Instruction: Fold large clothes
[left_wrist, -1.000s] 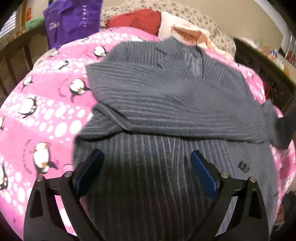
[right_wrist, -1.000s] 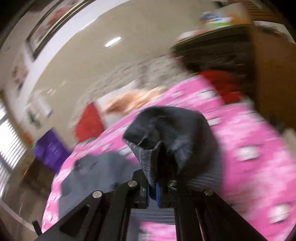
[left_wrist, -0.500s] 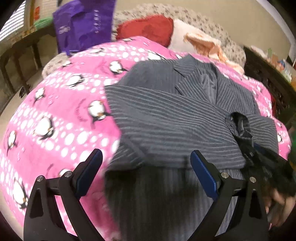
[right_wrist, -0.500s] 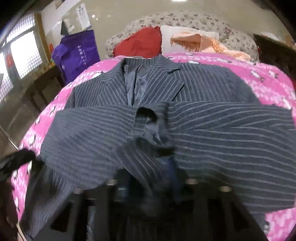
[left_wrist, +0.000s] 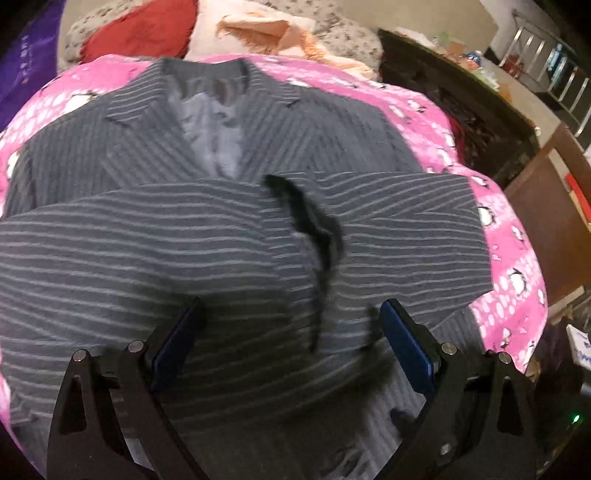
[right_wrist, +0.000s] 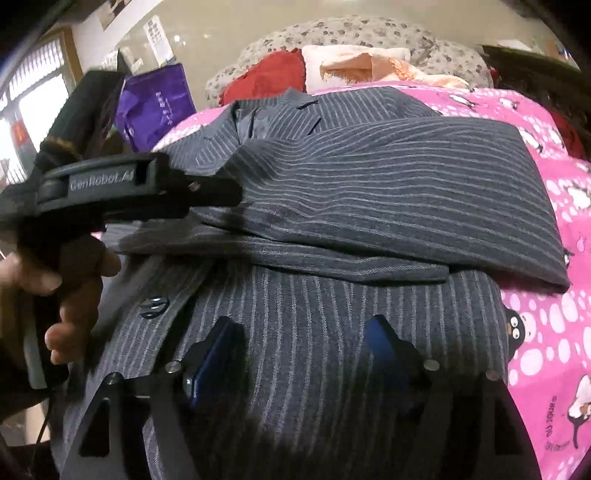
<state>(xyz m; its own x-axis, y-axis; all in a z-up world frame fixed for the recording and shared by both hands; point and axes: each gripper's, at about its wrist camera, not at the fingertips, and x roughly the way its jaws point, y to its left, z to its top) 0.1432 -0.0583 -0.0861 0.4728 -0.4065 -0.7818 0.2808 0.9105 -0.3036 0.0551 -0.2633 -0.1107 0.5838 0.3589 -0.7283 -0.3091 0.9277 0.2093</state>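
While both sleeves lie crossed over its chest, one big striped jacket (left_wrist: 258, 258) rests flat on the pink penguin blanket (left_wrist: 509, 258) of the bed.

Since the jacket lies spread out with its collar far from the cameras, I think the sleeves are laid across first to make it narrow, so the bottom can be folded up next. I count one jacket, two folded sleeves (right_wrist: 388, 184), one red pillow (right_wrist: 266, 79), one purple bag (right_wrist: 155, 103) and one dark button (right_wrist: 153, 306). The left hand-held gripper (left_wrist: 291, 339) hangs over the sleeves with jaws wide apart, holding nothing. The right hand-held gripper (right_wrist: 299, 350) has just been opening its jaws over the hem, with nothing pinched between them.
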